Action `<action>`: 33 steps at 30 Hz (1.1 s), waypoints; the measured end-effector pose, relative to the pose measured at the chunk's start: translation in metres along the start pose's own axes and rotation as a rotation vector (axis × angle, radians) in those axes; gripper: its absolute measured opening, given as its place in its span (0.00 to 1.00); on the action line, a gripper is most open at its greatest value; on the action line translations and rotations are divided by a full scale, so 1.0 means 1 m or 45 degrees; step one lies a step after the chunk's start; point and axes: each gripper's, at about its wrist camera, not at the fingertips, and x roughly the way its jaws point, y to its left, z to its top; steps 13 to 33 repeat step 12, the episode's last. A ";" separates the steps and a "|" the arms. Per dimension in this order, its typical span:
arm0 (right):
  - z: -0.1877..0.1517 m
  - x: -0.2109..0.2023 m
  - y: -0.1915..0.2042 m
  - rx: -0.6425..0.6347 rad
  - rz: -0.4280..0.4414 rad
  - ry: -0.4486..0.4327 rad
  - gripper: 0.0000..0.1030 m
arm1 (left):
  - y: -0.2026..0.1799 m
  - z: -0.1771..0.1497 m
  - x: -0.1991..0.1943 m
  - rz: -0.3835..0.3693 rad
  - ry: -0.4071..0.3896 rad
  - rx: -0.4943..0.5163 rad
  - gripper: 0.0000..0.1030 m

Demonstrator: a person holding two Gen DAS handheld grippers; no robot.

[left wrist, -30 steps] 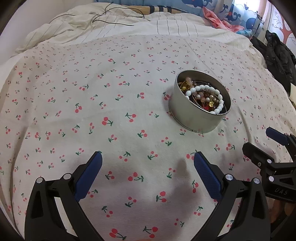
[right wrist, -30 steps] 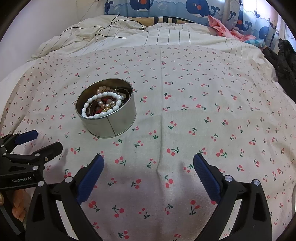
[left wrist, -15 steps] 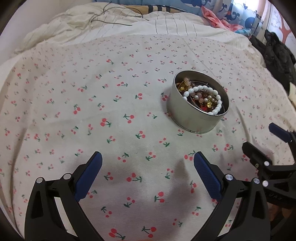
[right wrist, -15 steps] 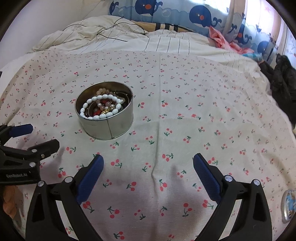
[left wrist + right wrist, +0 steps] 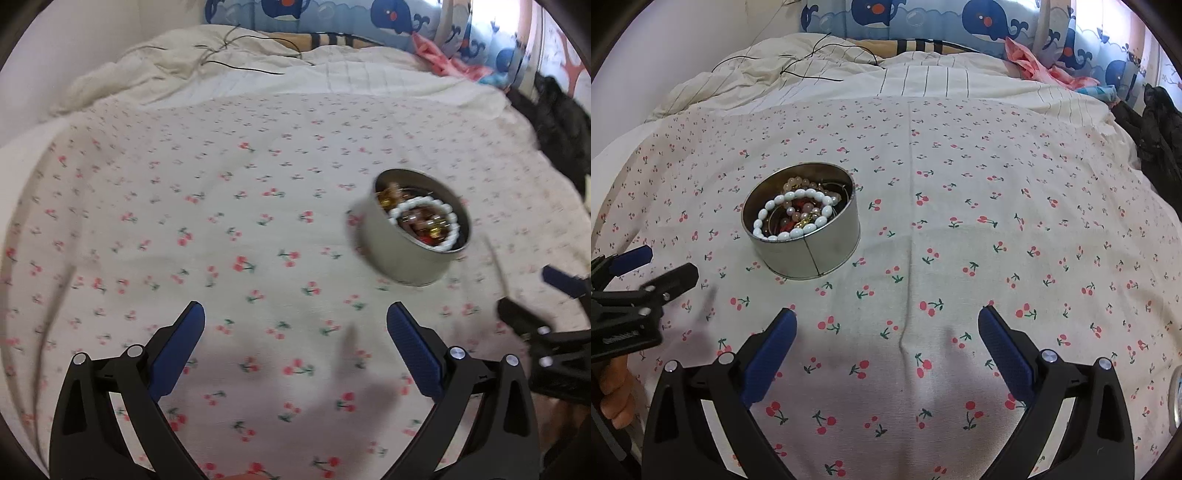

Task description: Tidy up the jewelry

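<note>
— left tool (image 5: 295, 325) spread wide over the cherry-print bedsheet (image 5: 221, 229), holding nothing. and the right?

— right tool (image 5: 886, 328) just as wide, empty too, blue pads above the sheet.

— where's the jewelry?

— all in the round metal tin (image 5: 809, 254) on the bed, a white bead bracelet (image 5: 792, 216) lying on top. it sits ahead and between the two tools, touching neither.

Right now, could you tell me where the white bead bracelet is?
In the right wrist view, the bracelet lies in the tin, left of centre on the bedsheet.
</note>
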 end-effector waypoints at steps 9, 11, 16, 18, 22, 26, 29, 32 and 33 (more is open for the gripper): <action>0.002 0.000 -0.002 0.036 0.046 -0.016 0.92 | 0.008 0.003 -0.006 0.060 -0.023 0.026 0.93; 0.001 0.001 -0.002 0.035 0.050 -0.014 0.92 | 0.008 0.003 -0.007 0.061 -0.028 0.033 0.93; 0.001 0.001 -0.001 0.035 0.052 -0.013 0.92 | 0.008 0.003 -0.007 0.058 -0.030 0.032 0.93; 0.001 0.001 -0.001 0.035 0.052 -0.013 0.92 | 0.008 0.003 -0.007 0.058 -0.030 0.032 0.93; 0.001 0.001 -0.001 0.035 0.052 -0.013 0.92 | 0.008 0.003 -0.007 0.058 -0.030 0.032 0.93; 0.001 0.001 -0.001 0.035 0.052 -0.013 0.92 | 0.008 0.003 -0.007 0.058 -0.030 0.032 0.93; 0.001 0.001 -0.001 0.035 0.052 -0.013 0.92 | 0.008 0.003 -0.007 0.058 -0.030 0.032 0.93; 0.001 0.001 -0.001 0.035 0.052 -0.013 0.92 | 0.008 0.003 -0.007 0.058 -0.030 0.032 0.93; 0.001 0.001 -0.001 0.035 0.052 -0.013 0.92 | 0.008 0.003 -0.007 0.058 -0.030 0.032 0.93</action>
